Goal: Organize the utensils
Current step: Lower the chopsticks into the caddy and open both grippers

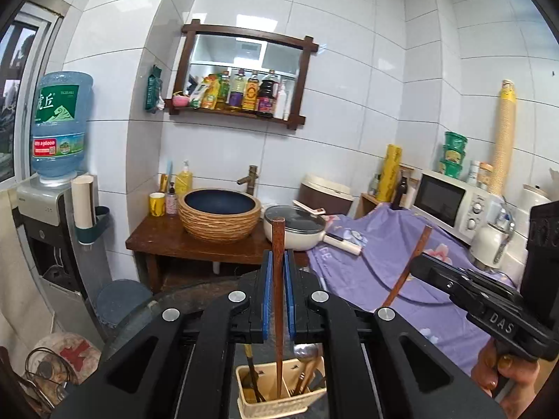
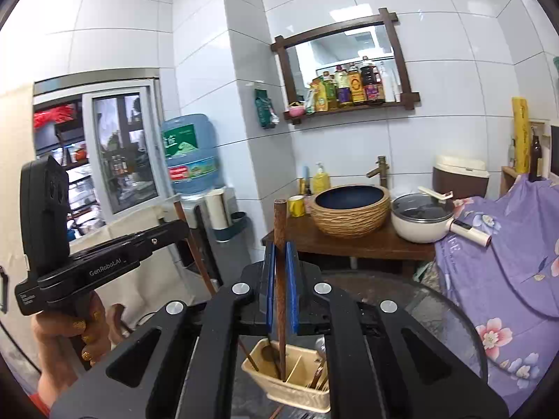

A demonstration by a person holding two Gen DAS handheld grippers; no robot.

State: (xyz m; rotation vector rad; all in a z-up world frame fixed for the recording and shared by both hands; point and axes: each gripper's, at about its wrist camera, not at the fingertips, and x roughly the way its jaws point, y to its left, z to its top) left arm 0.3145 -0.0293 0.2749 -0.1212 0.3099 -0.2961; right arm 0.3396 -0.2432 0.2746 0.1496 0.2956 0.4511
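My left gripper (image 1: 277, 256) is shut on a dark wooden chopstick (image 1: 278, 237) that stands upright between the blue pads. Its lower end shows over the cream utensil holder (image 1: 251, 403), which holds spoons and other sticks. My right gripper (image 2: 280, 249) is shut on a second wooden chopstick (image 2: 280, 223), also upright above the cream holder (image 2: 297, 396). Each gripper appears in the other's view: the right gripper (image 1: 419, 262) with its slanted chopstick (image 1: 401, 279) at the right, the left gripper (image 2: 180, 227) with its chopstick (image 2: 199, 265) at the left. A hand (image 2: 87, 331) grasps the left handle.
The holder stands on a round glass table (image 2: 436, 300). Behind are a wooden stand with a woven basin (image 1: 220, 216), a lidded pan (image 1: 297, 227), a purple floral cloth (image 1: 384, 244), a microwave (image 1: 450, 202), a water dispenser (image 1: 45, 216) and a grey bin (image 1: 122, 300).
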